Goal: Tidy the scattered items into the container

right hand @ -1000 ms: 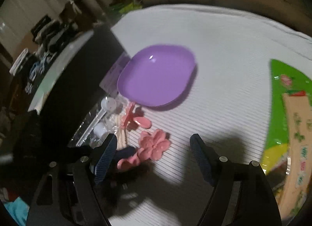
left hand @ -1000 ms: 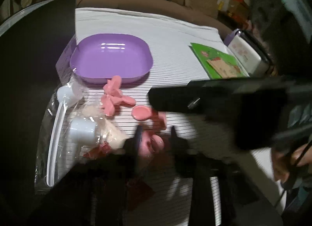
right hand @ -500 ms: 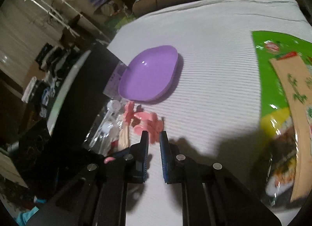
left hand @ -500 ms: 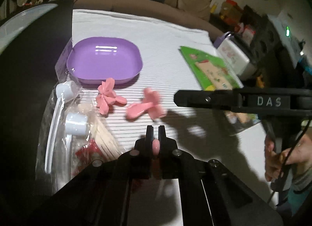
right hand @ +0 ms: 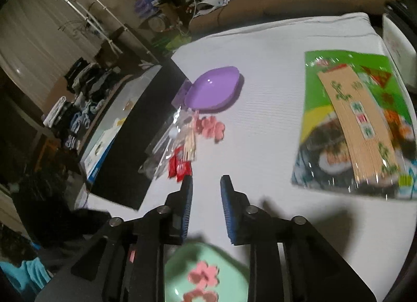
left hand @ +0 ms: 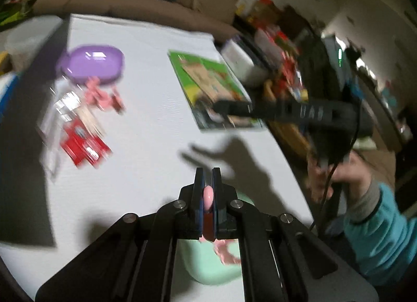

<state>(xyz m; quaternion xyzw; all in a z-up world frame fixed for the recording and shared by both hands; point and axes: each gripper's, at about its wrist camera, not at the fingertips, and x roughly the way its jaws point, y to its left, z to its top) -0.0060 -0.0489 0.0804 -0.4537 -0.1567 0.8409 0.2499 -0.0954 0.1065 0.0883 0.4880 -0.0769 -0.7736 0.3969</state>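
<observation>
Your left tongs (left hand: 207, 179) pinch a small pink plastic piece (left hand: 208, 196) above the pale green plastic container (left hand: 208, 265) at six o'clock. Release too early and it bounces onto the white ribbed tabletop (left hand: 146, 130). Your right tongs (right hand: 206, 184) are opening, with nothing between them.

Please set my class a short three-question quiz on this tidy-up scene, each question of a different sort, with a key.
1. True or false: the left tool is empty.
2. The loose pink flowers on the white cloth lie beside which thing? A) the purple dish B) a glass jar C) a blue cup
3. Fill in: the dish below the left tool is ___ in colour.

Key: 1 false, it grips a pink piece; 2 A; 3 green.
</observation>
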